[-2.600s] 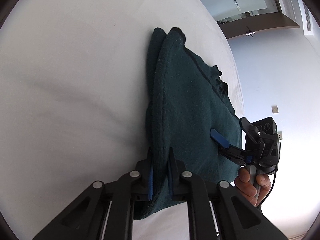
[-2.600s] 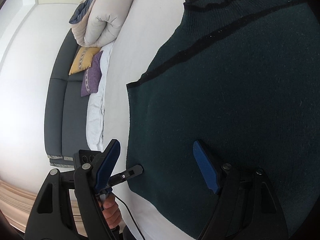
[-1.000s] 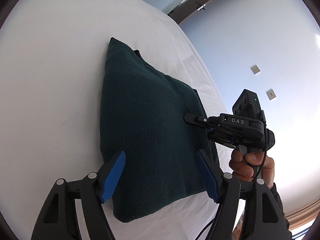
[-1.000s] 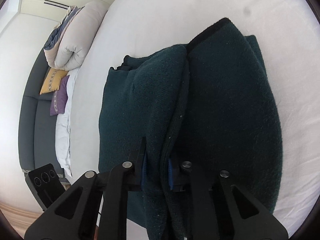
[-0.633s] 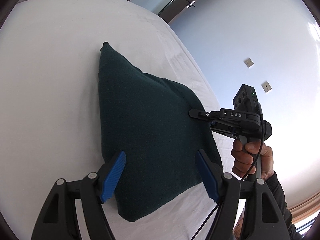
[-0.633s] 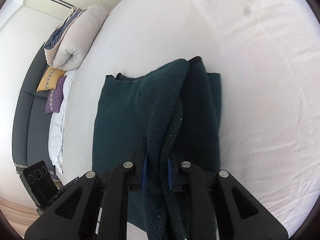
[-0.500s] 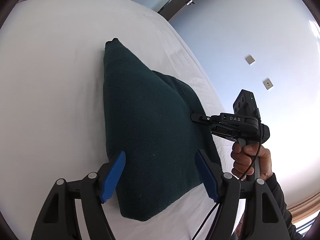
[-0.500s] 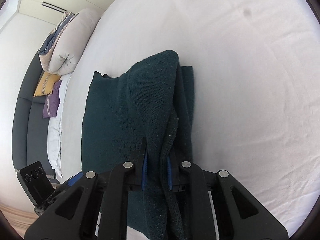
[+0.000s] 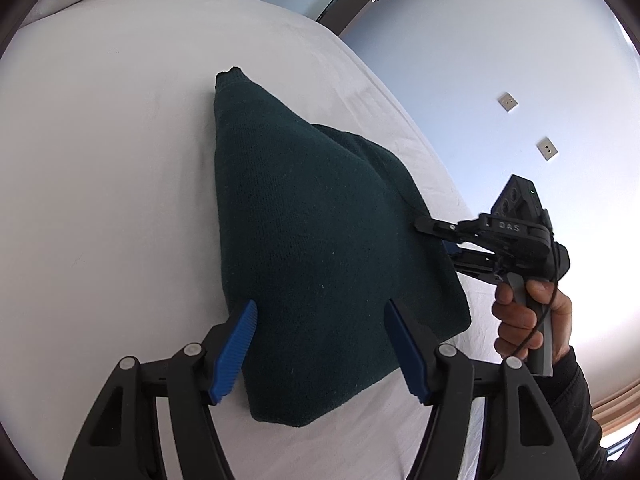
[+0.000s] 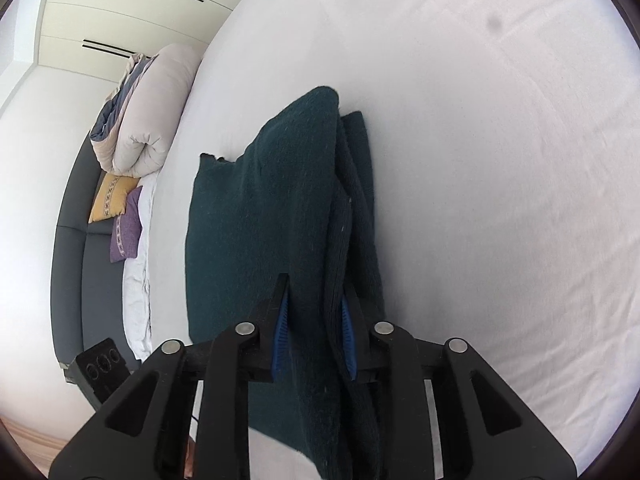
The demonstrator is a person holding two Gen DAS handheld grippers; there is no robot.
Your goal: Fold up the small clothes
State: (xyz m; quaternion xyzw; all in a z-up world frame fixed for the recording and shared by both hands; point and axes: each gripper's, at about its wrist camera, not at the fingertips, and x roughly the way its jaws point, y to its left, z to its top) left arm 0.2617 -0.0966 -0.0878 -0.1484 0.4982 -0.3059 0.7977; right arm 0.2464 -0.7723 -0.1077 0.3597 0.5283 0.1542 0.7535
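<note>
A dark green knitted garment (image 9: 320,248) lies folded in layers on the white bed (image 9: 100,152). My left gripper (image 9: 320,352) is open and empty, its blue pads either side of the garment's near edge. My right gripper (image 10: 314,328) has its jaws around the garment's (image 10: 260,220) folded right edge, with the blue pads a little apart and the cloth still between them. In the left wrist view the right gripper (image 9: 444,240) sits at the garment's right side, held by a hand (image 9: 528,320).
A rolled duvet (image 10: 148,116) and yellow and purple cushions (image 10: 114,208) lie on a grey sofa (image 10: 72,280) beyond the bed's left edge. A wall with sockets (image 9: 548,148) and a door stand to the right. White sheet (image 10: 500,200) surrounds the garment.
The left gripper let go of the garment and opened. The right gripper took hold of the folded edge and carried it over; its pads now stand slightly wider than half a second ago.
</note>
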